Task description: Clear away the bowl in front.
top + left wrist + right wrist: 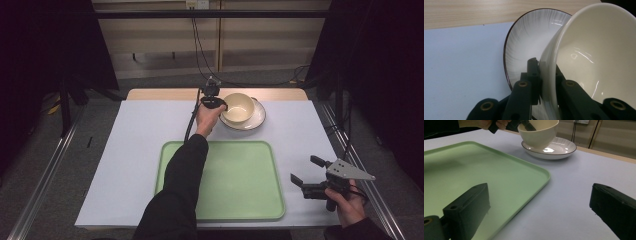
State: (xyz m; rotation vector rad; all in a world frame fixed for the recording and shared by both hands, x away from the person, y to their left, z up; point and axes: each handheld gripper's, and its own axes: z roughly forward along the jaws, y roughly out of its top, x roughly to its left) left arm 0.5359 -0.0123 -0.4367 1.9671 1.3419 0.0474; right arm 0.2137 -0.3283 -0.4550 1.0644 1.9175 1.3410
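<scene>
A cream bowl (239,106) rests on a white ribbed plate (257,120) with a dark rim, at the far middle of the table. My left gripper (223,105) is shut on the bowl's left rim, one jaw inside and one outside. In the left gripper view the bowl's wall (599,50) is pinched between the black jaws, and the plate (529,42) lies behind it. My right gripper (304,170) hovers open and holds nothing, near the front right, beside the green tray (240,200). The right gripper view shows bowl (539,133), plate (560,148) and tray (474,167) ahead.
A pale blue mat (135,150) covers the table, with a wooden strip (160,94) at the far edge. Metal rails (45,170) run along both sides. Black cables (197,45) hang at the back. Dark curtains flank the table.
</scene>
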